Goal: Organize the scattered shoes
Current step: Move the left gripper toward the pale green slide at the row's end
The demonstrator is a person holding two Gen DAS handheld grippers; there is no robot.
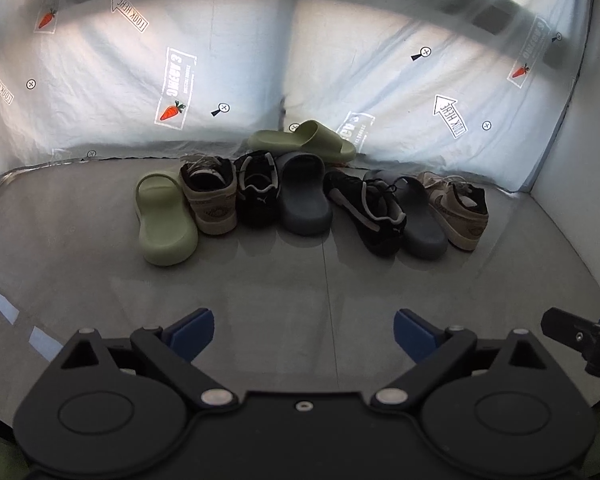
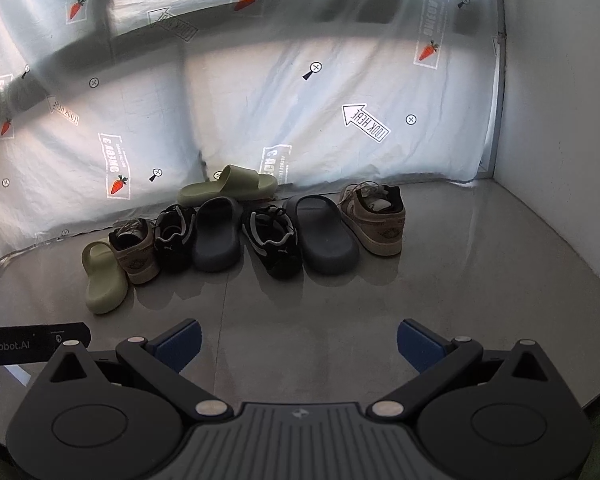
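Several shoes lie in a rough row on the grey floor by the back sheet. From the left: a green slide (image 1: 164,220) (image 2: 102,278), a beige sneaker (image 1: 210,196) (image 2: 136,250), a black sneaker (image 1: 258,190) (image 2: 176,238), a dark grey slide (image 1: 304,196) (image 2: 217,238), a second black sneaker (image 1: 366,212) (image 2: 274,242), a second grey slide (image 1: 414,214) (image 2: 324,236) and a second beige sneaker (image 1: 458,208) (image 2: 374,218). A second green slide (image 1: 304,138) (image 2: 228,186) lies crosswise behind them. My left gripper (image 1: 304,334) and right gripper (image 2: 299,344) are open, empty, well short of the shoes.
A white printed plastic sheet (image 1: 228,80) hangs behind the shoes. A white wall (image 2: 560,120) closes the right side. The right gripper's body (image 1: 580,336) shows at the left view's right edge, and the left gripper's body (image 2: 36,340) at the right view's left edge.
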